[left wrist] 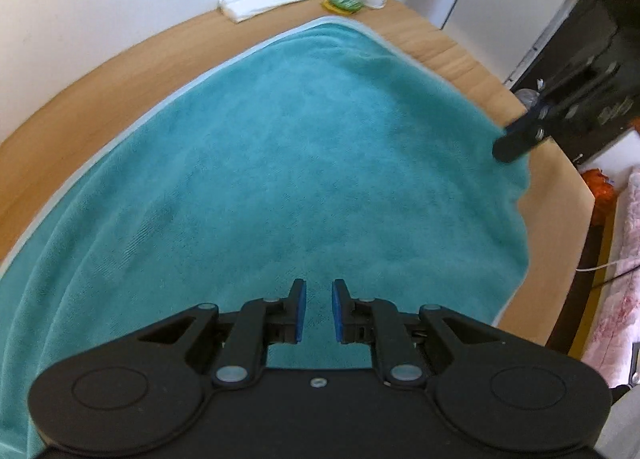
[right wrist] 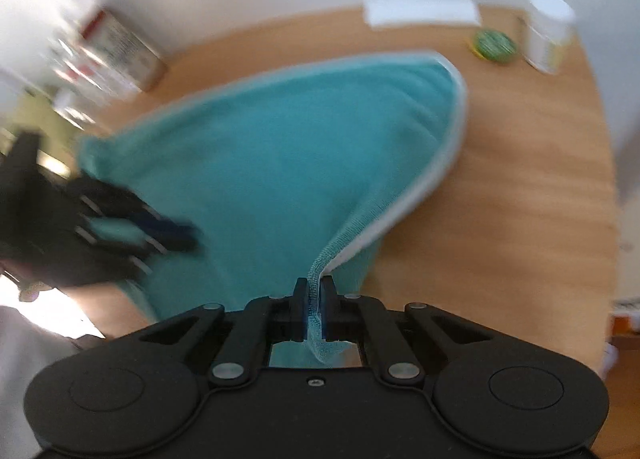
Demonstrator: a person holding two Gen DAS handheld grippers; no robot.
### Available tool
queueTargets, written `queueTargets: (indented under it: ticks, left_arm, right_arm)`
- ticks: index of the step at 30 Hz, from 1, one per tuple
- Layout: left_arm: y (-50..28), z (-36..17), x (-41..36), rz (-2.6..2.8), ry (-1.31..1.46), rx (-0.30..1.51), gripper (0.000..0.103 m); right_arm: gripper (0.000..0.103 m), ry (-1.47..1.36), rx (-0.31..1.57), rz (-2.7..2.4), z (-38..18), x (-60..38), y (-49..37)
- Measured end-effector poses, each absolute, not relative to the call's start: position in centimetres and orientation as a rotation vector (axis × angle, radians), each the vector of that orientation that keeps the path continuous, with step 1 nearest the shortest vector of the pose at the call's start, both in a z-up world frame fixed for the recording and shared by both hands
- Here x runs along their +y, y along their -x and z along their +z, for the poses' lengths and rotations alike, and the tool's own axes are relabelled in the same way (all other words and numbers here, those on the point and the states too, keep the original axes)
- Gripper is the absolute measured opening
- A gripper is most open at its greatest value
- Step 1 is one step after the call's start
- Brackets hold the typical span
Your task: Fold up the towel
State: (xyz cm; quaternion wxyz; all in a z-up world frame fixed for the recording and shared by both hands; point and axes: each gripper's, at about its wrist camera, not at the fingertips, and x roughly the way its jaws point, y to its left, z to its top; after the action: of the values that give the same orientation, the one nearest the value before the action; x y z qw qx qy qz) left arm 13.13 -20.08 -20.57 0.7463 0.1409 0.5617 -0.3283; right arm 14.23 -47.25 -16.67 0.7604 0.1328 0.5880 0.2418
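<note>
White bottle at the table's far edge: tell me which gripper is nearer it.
Right. The right gripper, clamped on the teal towel's hem, sits on the white bottle's side; the left gripper hovers over the towel's middle, farther away.

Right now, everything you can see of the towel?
The towel is teal, plush terry as it looks, with a pale trim along its edges. It lies spread over most of the wooden table, mostly flat with soft creases. The right gripper has its jaws shut on a trimmed edge and lifts it into a ridge. The left gripper sits open over the cloth, holding nothing.
</note>
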Motion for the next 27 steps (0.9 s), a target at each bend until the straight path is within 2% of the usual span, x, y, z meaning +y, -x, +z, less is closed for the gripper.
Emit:
queueTargets:
  ticks: [3,7,10,12,19,22,24,26,27]
  left_arm:
    - [-13.3,-20.9,-19.5,-0.693,-0.305,1.239,0.012]
    - [-13.9,-20.9,-19.2,-0.680,-0.278,1.248,0.012]
    - [-13.8,-20.9,-19.3,-0.678,-0.278,1.244,0.012]
    - [-13.5,-20.9,-19.3,-0.682,-0.290,1.232,0.012]
    - [-13.0,-20.7,-19.4,-0.683,-0.294,1.216,0.012]
    - [-13.1,-20.5,-19.3,-0.684,-0.295,1.218,0.012]
    - [-13.2,-20.7,-19.5,-0.684,-0.294,1.219,0.012]
    - [-13.2,-20.7,-19.5,-0.683,-0.294,1.219,0.012]
    - [-13.1,-20.8,-19.5,-0.681,-0.296,1.217,0.012]
  right_arm:
    - [0.006,-0.323,1.265,0.518,-17.4,-46.3,-16.7]
    - [0.017,-0.242,1.261,0.468,-18.8,-44.9,-18.0]
    - [0.035,-0.222,1.233,0.480,-18.2,-45.2,-16.5]
    - [0.041,-0.228,1.224,0.473,-17.8,-45.9,-15.1]
    - [0.042,-0.321,1.262,0.464,-19.1,-45.5,-13.0]
    - [0.041,-0.317,1.268,0.449,-19.8,-44.5,-12.7]
    - [0.035,-0.350,1.273,0.444,-20.3,-44.2,-12.4]
    - [0.005,-0.372,1.280,0.430,-20.4,-44.2,-12.2]
    - [0.005,-0.382,1.284,0.414,-20.5,-44.3,-12.0]
